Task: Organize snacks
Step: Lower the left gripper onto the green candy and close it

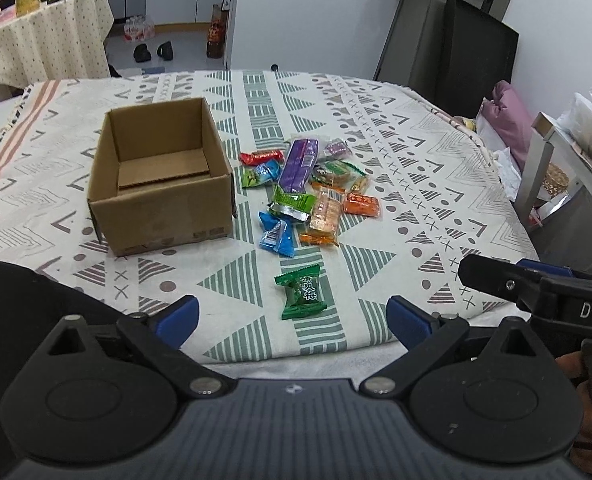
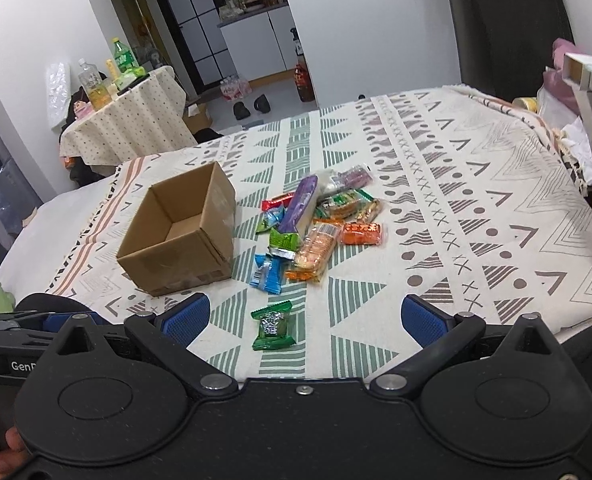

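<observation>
Both tools are held low at the near edge of the patterned cloth [image 1: 436,168]; the left gripper [image 1: 294,322] is spread wide with nothing between its blue pads, and the right gripper [image 2: 306,322] is likewise spread wide and empty. An open cardboard box [image 1: 160,188] is seen standing upright on the cloth, with only a loose cardboard flap visible inside; just beside it, on its right, a loose pile of wrapped snacks [image 1: 312,192] is spread, some packets overlapping. One green wrapped candy [image 1: 303,292] lies apart from the pile, nearest both tools, flat on the cloth; in the right wrist view the same green candy [image 2: 274,325] is framed roughly between the spread fingers.

The packets are judged to be light and crinkly, with glossy film that may slide against the pads; the biscuit pack [image 1: 325,214] is thought fragile and is best pinched gently. The purple pack [image 1: 299,164] is longer and is probably best taken across its narrow width near the middle; the green candy is best gripped across its plump centre rather than by its thin twisted ends, which would likely fold or slip. No snack is yet seen inside the box; the sorting is judged to be barely begun.
</observation>
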`<move>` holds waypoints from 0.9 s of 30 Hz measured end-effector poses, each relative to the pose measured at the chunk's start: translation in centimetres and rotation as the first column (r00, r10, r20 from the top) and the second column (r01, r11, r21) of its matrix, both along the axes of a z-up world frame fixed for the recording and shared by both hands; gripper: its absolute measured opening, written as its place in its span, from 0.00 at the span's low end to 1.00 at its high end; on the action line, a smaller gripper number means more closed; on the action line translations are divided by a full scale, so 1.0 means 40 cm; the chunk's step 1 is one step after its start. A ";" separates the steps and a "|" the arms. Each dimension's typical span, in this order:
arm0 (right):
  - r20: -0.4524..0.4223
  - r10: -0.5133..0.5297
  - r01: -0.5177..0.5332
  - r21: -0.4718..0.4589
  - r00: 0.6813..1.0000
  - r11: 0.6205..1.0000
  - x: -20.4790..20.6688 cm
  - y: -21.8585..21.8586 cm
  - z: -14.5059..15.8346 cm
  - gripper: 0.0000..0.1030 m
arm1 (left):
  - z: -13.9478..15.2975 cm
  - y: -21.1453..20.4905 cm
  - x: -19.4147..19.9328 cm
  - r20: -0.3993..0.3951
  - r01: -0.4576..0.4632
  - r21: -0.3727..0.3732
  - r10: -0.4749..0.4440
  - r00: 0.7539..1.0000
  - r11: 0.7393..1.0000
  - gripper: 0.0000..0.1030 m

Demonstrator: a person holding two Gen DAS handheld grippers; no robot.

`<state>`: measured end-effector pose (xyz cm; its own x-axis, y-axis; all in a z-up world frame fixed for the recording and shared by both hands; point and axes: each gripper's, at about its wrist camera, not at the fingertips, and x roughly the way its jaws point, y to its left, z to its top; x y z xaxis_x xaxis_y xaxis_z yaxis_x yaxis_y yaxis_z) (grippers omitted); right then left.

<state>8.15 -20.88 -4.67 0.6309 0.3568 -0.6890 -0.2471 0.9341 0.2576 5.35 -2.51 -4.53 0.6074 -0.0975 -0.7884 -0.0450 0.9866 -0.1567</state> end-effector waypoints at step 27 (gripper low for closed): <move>-0.210 -0.017 0.045 0.128 0.977 0.991 0.162 -0.030 -0.159 0.72 | -0.234 -0.053 0.192 -0.192 -0.064 -0.044 0.054 0.980 0.997 0.59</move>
